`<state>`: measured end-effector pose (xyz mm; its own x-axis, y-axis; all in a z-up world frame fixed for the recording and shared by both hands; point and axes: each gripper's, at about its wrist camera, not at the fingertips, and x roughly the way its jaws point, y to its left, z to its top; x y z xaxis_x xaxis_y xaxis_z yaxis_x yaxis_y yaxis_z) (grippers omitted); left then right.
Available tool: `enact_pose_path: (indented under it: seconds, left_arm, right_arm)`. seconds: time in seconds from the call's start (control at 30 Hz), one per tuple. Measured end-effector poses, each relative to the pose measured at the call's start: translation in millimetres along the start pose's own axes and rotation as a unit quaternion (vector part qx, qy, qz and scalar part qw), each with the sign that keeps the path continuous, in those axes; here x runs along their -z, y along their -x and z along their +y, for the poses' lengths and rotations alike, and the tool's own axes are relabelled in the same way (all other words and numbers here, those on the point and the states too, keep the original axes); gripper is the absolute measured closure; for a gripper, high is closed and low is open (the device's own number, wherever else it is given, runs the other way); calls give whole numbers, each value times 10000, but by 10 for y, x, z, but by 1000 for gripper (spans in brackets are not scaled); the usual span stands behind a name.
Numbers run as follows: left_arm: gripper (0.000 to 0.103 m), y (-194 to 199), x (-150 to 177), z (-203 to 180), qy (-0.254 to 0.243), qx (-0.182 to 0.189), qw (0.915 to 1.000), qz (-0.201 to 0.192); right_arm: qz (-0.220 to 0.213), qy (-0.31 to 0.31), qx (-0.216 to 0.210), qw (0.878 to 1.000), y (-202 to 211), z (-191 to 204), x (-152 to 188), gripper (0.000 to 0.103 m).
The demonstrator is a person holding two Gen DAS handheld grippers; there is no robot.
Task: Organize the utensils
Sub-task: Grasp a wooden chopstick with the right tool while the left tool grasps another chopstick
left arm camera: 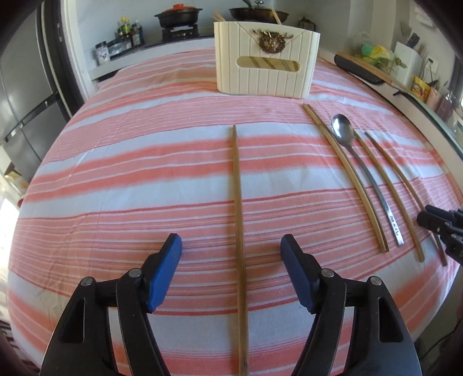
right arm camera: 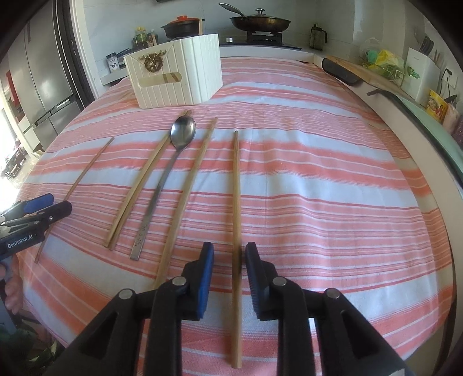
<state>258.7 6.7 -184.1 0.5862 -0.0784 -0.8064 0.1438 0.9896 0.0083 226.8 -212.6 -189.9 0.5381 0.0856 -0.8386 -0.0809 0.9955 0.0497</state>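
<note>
A lone wooden chopstick (left arm camera: 238, 202) lies on the striped cloth between the wide-open fingers of my left gripper (left arm camera: 231, 241), with neither pad touching it. To its right lie a chopstick pair (left arm camera: 347, 179), a metal spoon (left arm camera: 343, 133) and two more chopsticks. In the right wrist view, another chopstick (right arm camera: 236, 202) lies in the narrow gap of my right gripper (right arm camera: 230, 248); the pads stand slightly apart and do not press on it. The spoon (right arm camera: 182, 133) and chopstick pair (right arm camera: 141, 188) lie to the left. A white ribbed holder (left arm camera: 266, 63) (right arm camera: 176, 84) stands at the far side with chopsticks inside.
The pink-and-white striped cloth (left arm camera: 130, 173) covers the whole table. Behind it are a stove with a pot (left arm camera: 176, 16) and a pan (right arm camera: 260, 20), bottles, and a fridge (left arm camera: 26, 101) at left. A cutting board (right arm camera: 373, 75) and clutter line the right counter.
</note>
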Motion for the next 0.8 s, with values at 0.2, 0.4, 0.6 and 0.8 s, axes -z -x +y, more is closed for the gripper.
enact_pose_path:
  seconds: [0.2,0.4,0.6,0.8]
  left_arm:
    - [17,-24,-3,43,2,-10,10000,67]
    - [12,-41,2,53,10,-37,10000,81]
    - [9,-43,17,67,37,-47,10000,47]
    - [5,-58,-14,109,-16,93,9998,172]
  right_arm:
    - [47,257,-114,9996,-25,39,-29,71]
    - [-4,308,-107,9995,-49,42,-45,69]
    - [-80,304,-117,9994,-62,37,-45,68]
    - [58,426,-94,9990,-69,49,-79,68]
